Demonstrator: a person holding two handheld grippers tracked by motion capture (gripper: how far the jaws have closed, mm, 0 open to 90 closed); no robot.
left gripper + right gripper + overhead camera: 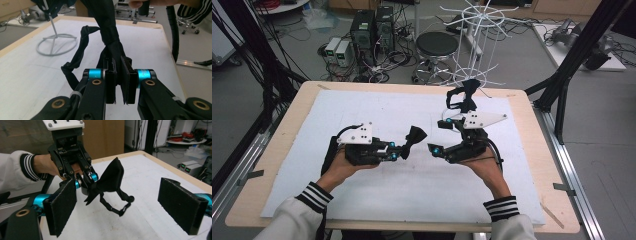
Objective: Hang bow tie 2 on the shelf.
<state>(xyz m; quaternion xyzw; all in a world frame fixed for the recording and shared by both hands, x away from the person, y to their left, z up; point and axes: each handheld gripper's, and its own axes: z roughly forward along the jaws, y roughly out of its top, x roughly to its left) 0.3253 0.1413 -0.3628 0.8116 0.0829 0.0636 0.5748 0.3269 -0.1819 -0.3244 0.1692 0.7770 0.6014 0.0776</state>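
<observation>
A black bow tie (415,135) with a thin strap loop (75,60) hangs above the white mat. My left gripper (401,153) is shut on the middle of the bow tie (110,32), and its two pads press the cloth from both sides. In the right gripper view the bow tie (110,178) sticks out of the left gripper (86,182), with the strap dangling below. My right gripper (439,136) faces it from the right, a short way off. Its jaws stand wide apart, and nothing is between its pads (62,207).
A white wire display stand (474,45) rises at the table's far edge, its ring base (57,43) resting on the mat. Another black piece (463,95) hangs on it. A white mat (377,195) covers the wooden table (272,165). A stool (437,45) and computers stand on the floor beyond.
</observation>
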